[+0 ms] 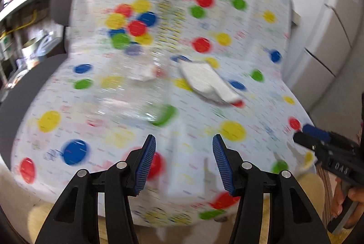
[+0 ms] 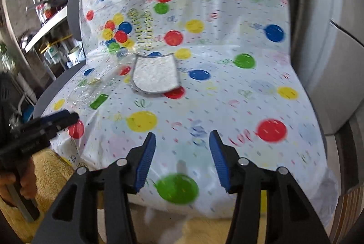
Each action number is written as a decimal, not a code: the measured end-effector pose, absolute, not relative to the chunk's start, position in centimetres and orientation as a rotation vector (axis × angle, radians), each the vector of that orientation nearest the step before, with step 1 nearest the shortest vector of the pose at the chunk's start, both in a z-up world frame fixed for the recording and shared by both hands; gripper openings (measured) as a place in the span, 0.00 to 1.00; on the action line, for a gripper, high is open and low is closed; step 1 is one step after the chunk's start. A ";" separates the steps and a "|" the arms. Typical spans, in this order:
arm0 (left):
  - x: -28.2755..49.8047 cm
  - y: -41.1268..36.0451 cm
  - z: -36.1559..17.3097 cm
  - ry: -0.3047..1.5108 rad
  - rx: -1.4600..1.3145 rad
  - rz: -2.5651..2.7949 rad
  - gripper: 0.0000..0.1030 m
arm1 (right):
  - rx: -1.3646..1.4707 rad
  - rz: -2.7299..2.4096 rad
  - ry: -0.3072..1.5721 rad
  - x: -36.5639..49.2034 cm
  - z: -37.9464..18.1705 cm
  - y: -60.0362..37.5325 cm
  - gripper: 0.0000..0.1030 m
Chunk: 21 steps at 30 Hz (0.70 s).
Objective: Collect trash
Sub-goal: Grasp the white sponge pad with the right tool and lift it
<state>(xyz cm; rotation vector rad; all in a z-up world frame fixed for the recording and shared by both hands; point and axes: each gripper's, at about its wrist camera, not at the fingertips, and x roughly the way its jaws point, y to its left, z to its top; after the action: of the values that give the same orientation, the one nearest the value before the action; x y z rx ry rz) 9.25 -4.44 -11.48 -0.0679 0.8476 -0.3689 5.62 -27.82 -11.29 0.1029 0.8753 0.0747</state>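
Both the left tool (image 1: 184, 148) and right tool (image 2: 182, 146) hang apart, empty. Clear plastic wrapper (image 2: 91, 89) lies on the chair's balloon-print cover (image 2: 227, 107), beside a white cloth (image 2: 155, 75); pinch a raised crinkle, not the cover.

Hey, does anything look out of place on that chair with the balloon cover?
Two things lie loose on the balloon-print plastic cover: a white terry cloth with grey edging, askew near the seat's back, and a crumpled clear plastic wrapper to its left, likely trash. Both claws, left and right, are open and empty.
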 end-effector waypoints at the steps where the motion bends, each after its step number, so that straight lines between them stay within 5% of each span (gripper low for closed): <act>1: 9.9 -3.3 -11.2 0.840 -0.087 -0.346 0.52 | 0.101 0.081 0.880 6.2 -11.3 -27.4 0.48; 8: 13.5 1.2 -10.7 0.829 -0.139 -0.242 0.52 | 0.110 0.094 0.911 11.7 -12.4 -25.8 0.48; 11: 14.9 2.3 -10.8 0.837 -0.139 -0.213 0.52 | 0.114 0.107 0.912 14.2 -12.9 -25.2 0.64; 21: 20.2 5.2 -11.8 0.882 -0.139 -0.159 0.52 | 0.077 0.105 1.007 21.7 -16.8 -23.7 0.78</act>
<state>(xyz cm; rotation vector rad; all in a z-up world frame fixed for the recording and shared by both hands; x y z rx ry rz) 20.22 5.21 -11.78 -0.1391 0.8817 -0.1590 21.73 -23.71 -16.77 0.0767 1.0068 0.1055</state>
